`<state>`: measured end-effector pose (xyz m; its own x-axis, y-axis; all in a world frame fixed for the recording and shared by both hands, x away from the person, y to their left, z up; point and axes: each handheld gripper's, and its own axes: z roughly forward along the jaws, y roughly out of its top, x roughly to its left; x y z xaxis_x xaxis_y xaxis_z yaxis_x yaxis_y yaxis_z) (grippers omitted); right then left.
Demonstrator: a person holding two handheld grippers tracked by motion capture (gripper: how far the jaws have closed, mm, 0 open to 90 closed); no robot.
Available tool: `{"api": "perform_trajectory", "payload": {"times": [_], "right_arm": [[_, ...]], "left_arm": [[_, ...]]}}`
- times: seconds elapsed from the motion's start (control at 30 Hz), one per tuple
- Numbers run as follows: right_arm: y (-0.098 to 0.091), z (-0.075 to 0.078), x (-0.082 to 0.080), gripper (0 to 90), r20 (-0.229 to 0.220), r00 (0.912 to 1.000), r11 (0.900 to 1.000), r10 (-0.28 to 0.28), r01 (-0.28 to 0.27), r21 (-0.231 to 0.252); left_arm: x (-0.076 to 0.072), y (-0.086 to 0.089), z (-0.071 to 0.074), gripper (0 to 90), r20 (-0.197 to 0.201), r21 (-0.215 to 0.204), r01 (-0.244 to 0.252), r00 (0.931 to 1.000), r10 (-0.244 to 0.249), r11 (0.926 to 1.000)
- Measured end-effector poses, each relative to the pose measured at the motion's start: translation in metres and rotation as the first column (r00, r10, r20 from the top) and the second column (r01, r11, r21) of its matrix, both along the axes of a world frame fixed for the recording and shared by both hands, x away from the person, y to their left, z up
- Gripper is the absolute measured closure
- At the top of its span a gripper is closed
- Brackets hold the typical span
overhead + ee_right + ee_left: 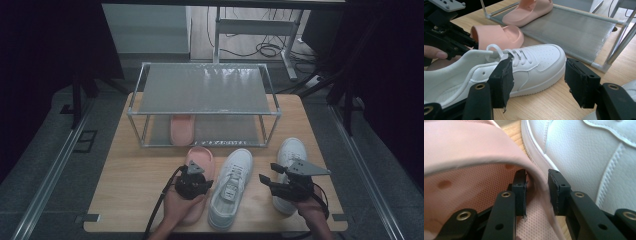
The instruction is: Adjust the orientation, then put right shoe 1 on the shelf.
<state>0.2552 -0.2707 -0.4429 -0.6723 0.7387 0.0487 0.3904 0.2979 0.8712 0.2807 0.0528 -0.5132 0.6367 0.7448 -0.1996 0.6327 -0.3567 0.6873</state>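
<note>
Left gripper reaches forward over pink slipper on table left of white sneaker; jaws straddle slipper's strap edge, slight gap, not clamped. Right gripper held level, angled left toward sneaker, jaws apart, empty.

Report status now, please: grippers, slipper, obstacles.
Left hand-held gripper straddles pink slipper strap, unclamped. Right hand-held gripper open, empty. White sneaker close alongside.

The pink slipper looks like matt, soft foam with a dimpled footbed; the white sneaker shows smooth, stitched leather-like panels; the counter is pale wood grain; the rack has metal tubes.
</note>
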Motion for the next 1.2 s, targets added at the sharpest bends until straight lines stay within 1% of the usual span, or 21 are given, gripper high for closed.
{"api": "perform_trajectory", "payload": {"times": [0.2, 0.27, 0.3, 0.33, 0.37, 0.47, 0.6, 0.63, 0.83, 1.0, 1.13, 1.2], "right_arm": [[0.001, 0.0, -0.001, 40.3, -0.001, 1.0, 1.0, 0.006, -0.006, -0.003], [0.001, 0.001, -0.001, 40.3, -0.001, 1.0, 1.0, 0.005, -0.005, -0.003], [0.0, 0.001, -0.001, 40.3, -0.001, 1.0, 1.0, 0.004, -0.004, -0.003], [0.0, 0.001, -0.001, 40.3, 0.001, 1.0, 1.0, 0.004, -0.004, -0.002], [0.0, 0.001, -0.001, 40.3, 0.001, 1.0, 1.0, 0.004, -0.004, -0.002], [0.001, 0.001, -0.001, 40.3, -0.001, 1.0, 1.0, 0.004, -0.004, -0.003], [0.001, 0.001, -0.001, 40.3, 0.0, 1.0, 1.0, 0.004, -0.004, -0.002], [0.001, 0.001, -0.001, 40.3, 0.0, 1.0, 1.0, 0.005, -0.005, -0.002], [0.002, 0.001, 0.0, 40.3, 0.0, 1.0, 1.0, 0.007, -0.007, -0.003], [0.001, 0.002, -0.001, 40.3, 0.003, 1.0, 1.0, 0.005, -0.005, -0.001], [0.0, 0.003, -0.001, 40.3, 0.005, 1.0, 1.0, 0.001, -0.001, 0.001], [0.0, 0.002, -0.001, 40.3, 0.005, 1.0, 1.0, 0.002, -0.002, 0.0]], "left_arm": [[-0.003, -0.001, 0.001, 73.9, 0.014, 0.004, -0.026, 0.9996, 0.026, 0.9997], [-0.005, 0.0, 0.001, 77.3, 0.027, -0.01, -0.043, 0.9987, 0.043, 0.999], [-0.007, 0.002, 0.002, 78.9, 0.046, -0.016, -0.056, 0.9973, 0.057, 0.9983], [-0.009, 0.002, 0.003, 80.7, 0.061, -0.014, -0.06, 0.9963, 0.061, 0.9981], [-0.01, 0.003, 0.003, 81.7, 0.068, -0.015, -0.064, 0.9956, 0.065, 0.9978], [-0.012, 0.005, 0.003, 83.4, 0.069, -0.026, -0.072, 0.9949, 0.074, 0.997], [-0.015, 0.006, 0.002, 84.4, 0.082, -0.029, -0.079, 0.9933, 0.081, 0.9964], [-0.016, 0.007, 0.004, 84.5, 0.092, -0.038, -0.085, 0.9918, 0.088, 0.9956], [-0.018, 0.015, 0.014, 85.1, 0.123, -0.056, -0.104, 0.9862, 0.11, 0.993], [-0.015, 0.015, 0.019, 85.0, 0.138, -0.068, -0.114, 0.9828, 0.122, 0.9912], [-0.012, 0.011, 0.024, 84.9, 0.16, -0.075, -0.121, 0.9783, 0.132, 0.9898], [-0.009, 0.008, 0.027, 84.9, 0.162, -0.081, -0.12, 0.9779, 0.132, 0.9895]]}}
